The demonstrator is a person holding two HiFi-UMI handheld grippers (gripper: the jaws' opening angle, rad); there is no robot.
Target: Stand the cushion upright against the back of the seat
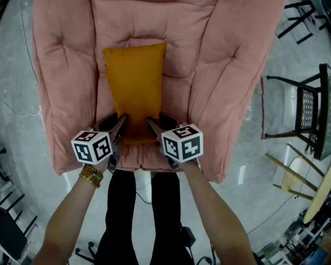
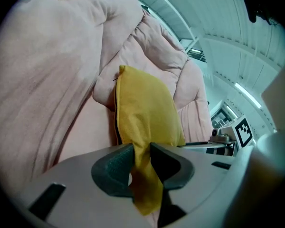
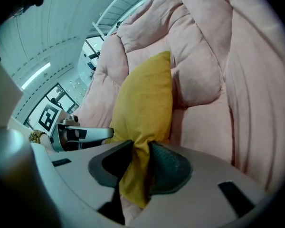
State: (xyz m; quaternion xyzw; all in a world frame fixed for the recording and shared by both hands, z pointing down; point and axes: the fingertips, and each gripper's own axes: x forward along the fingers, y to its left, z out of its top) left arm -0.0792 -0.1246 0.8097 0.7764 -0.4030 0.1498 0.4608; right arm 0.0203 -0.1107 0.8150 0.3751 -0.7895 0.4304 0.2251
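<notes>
Cushion (image 1: 135, 81), mustard yellow, lies lengthwise at centre frame on the pink armchair (image 1: 226, 65) seat. It looks soft, light and floppy. The left hand-held gripper (image 2: 141, 158) and right hand-held gripper (image 3: 140, 160) each pinch a near corner, sensible holds for lifting.

Plush pink quilted fabric armchair (image 1: 63, 87) stands on grey floor (image 1: 11, 120). Mustard-yellow rectangular fabric cushion (image 1: 135, 81) on its seat, centred between the arms, far end at backrest.
</notes>
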